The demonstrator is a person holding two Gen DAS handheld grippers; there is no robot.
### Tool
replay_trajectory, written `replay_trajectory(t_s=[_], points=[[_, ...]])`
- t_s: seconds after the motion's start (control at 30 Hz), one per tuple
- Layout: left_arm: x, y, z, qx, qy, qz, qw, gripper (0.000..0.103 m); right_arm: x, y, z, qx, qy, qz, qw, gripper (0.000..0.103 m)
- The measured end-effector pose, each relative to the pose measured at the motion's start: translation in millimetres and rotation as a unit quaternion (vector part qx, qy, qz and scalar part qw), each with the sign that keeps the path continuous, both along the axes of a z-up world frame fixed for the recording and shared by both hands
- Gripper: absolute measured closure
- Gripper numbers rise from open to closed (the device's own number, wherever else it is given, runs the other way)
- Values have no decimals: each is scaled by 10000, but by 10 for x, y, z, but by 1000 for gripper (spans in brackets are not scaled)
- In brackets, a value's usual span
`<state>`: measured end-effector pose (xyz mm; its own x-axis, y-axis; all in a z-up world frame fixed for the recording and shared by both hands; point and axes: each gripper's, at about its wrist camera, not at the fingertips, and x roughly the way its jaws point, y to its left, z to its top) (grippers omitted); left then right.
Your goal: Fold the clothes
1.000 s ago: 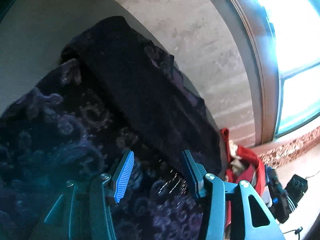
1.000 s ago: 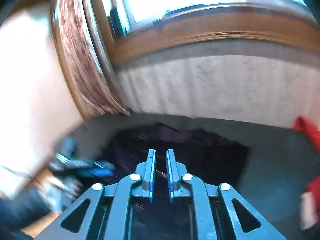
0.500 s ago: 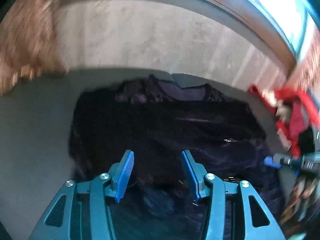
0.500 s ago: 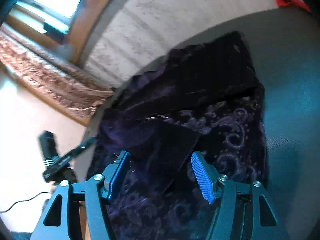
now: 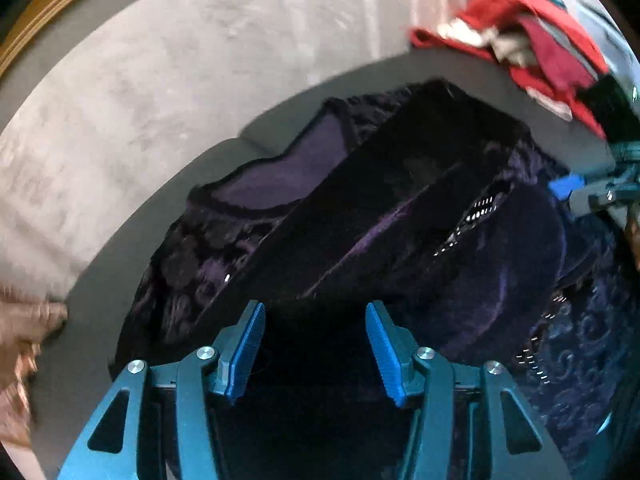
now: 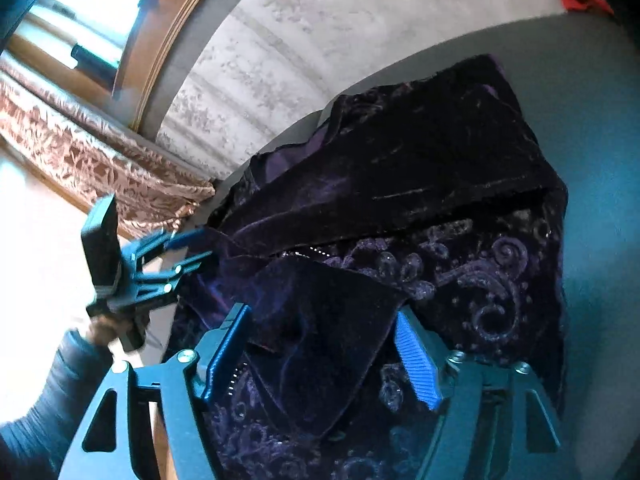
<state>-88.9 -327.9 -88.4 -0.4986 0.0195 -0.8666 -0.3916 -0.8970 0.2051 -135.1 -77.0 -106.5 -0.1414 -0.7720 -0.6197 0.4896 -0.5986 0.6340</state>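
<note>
Both sleeves lie folded across the purple dress [image 6: 420, 184] mid-frame (bottom half unfolded), left claw [image 5: 316, 344] and right claw [image 6: 320, 356] spread, empty.

I am working in a home, a lived-in room by the look of it. A wood-framed window [image 6: 160, 40] lets in bright daylight, with a patterned brocade curtain [image 6: 100, 168] hanging at its side. Below it runs a pale textured wall [image 5: 160, 100]. On the grey surface [image 5: 112, 300] lie a purple velvet garment [image 6: 420, 184] and a heap of red clothes [image 5: 540, 48].
</note>
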Motion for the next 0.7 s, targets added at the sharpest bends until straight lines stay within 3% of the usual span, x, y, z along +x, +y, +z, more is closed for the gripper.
replay_trajectory(t_s=[0.07, 0.23, 0.3, 0.37, 0.43, 0.47, 0.6, 0.7], points=[[-66, 14, -31, -63, -155, -191, 9997, 50, -7, -3, -10, 77, 59, 55, 9999, 41], [-122, 11, -56, -56, -474, -517, 9975, 51, -58, 48, -60, -92, -122, 117, 9998, 39], [-105, 20, -74, -60, -588, -584, 9965, 57, -74, 62, -68, -164, -209, 118, 9996, 38], [-65, 45, -64, -148, -551, -632, 9964, 73, -44, 33, -34, 17, -36, 141, 9999, 43], [-23, 73, -72, -305, -480, -607, 9965, 93, 19, -13, 17, 464, 346, 55, 9983, 87], [-2, 87, -78, -388, -444, -590, 9965, 97, 39, -32, 27, 585, 448, 53, 9973, 94], [78, -72, 150, 200, -80, -243, 9995, 100, 86, -85, 97, 805, 732, 153, 9939, 97], [138, -201, 332, 681, 204, 31, 9975, 100, 99, -103, 336, 850, 1180, 243, 9891, 97]])
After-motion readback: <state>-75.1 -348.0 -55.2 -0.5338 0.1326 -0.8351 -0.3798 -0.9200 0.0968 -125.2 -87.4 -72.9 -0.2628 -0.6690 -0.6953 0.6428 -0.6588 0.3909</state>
